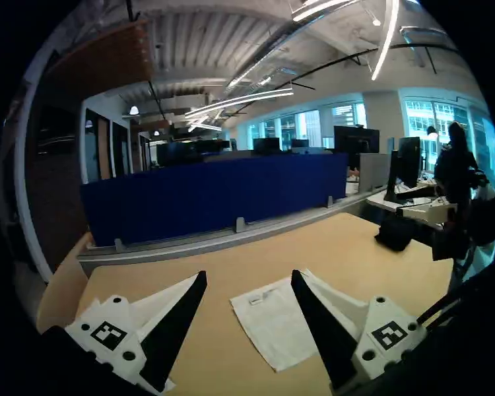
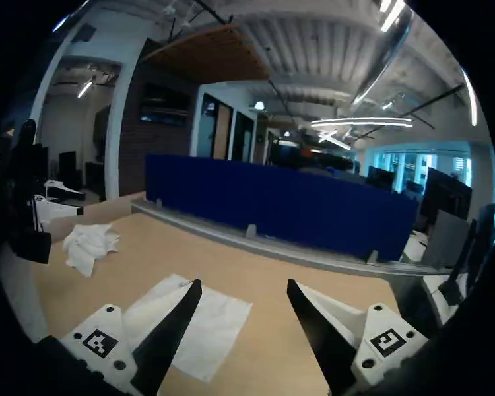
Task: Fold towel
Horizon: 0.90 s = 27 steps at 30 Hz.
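While both tools hover off the desk, I go view by view. Left gripper view: the left gripper (image 1: 247,310) has its jaws spread wide with nothing between them. The flat white rectangular cloth towel (image 1: 268,323) lies on the light wooden desk top (image 1: 327,244), just ahead and slightly right of my centre line. Its right part is hidden behind the right-hand finger. Its long axis looks to run away from me, roughly along the fingers and a bit tilted. A small tag sits at its far edge. A black object (image 1: 396,234) sits well apart at far right, a long blue fabric partition (image 1: 214,195) lines the desk's far edge, and a person (image 1: 455,158) stands beyond. Right gripper view: the right gripper (image 2: 244,317) is also wide and empty. The towel (image 2: 211,323) lies ahead-left, partly behind the left-hand finger. So it sits between the two grippers, and I can't tell which is nearer. A crumpled white cloth (image 2: 89,245) lies well apart at far left. Nothing blocks a descent to the near corners, I judge.
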Available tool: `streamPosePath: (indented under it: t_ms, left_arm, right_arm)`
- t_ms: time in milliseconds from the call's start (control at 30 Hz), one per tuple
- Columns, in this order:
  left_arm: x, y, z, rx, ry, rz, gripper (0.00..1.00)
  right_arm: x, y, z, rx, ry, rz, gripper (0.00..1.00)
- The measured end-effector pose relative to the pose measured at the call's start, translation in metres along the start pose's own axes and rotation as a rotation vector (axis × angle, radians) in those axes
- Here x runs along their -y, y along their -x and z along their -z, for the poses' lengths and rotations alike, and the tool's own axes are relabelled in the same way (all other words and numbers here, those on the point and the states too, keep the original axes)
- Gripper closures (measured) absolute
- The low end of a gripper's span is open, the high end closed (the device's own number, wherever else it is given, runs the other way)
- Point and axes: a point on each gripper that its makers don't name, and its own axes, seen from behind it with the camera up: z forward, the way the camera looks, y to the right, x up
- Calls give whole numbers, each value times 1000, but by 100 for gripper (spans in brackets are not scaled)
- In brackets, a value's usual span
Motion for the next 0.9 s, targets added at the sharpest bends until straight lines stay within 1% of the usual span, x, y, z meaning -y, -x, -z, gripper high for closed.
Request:
streamPosePath:
  t_ms: [67,167,267,367,500,767,900]
  left_arm:
    - [-8,3,-2,19,36,-1,5]
    - [-16,11,-4,45,63,-12,5]
    - [-21,23,-7,73,71,-27,5]
    - [-25,38,-10,102,80,-35,5]
    - [-30,62,-16,151,99,-35,5]
    - [-35,110,-24,243,134,-50,5]
    - [-41,139,-28,301,160,-56,5]
  right_arm:
    - [6,5,0,31,-38,8,0]
    - [11,10,-1,57,-66,18,0]
    - [15,15,-3,70,-84,25,0]
    - [20,27,-6,92,-99,24,0]
    - [24,50,-12,135,-107,23,0]
    - [33,94,-23,212,-133,16,0]
    - [39,117,-28,250,-147,21,0]
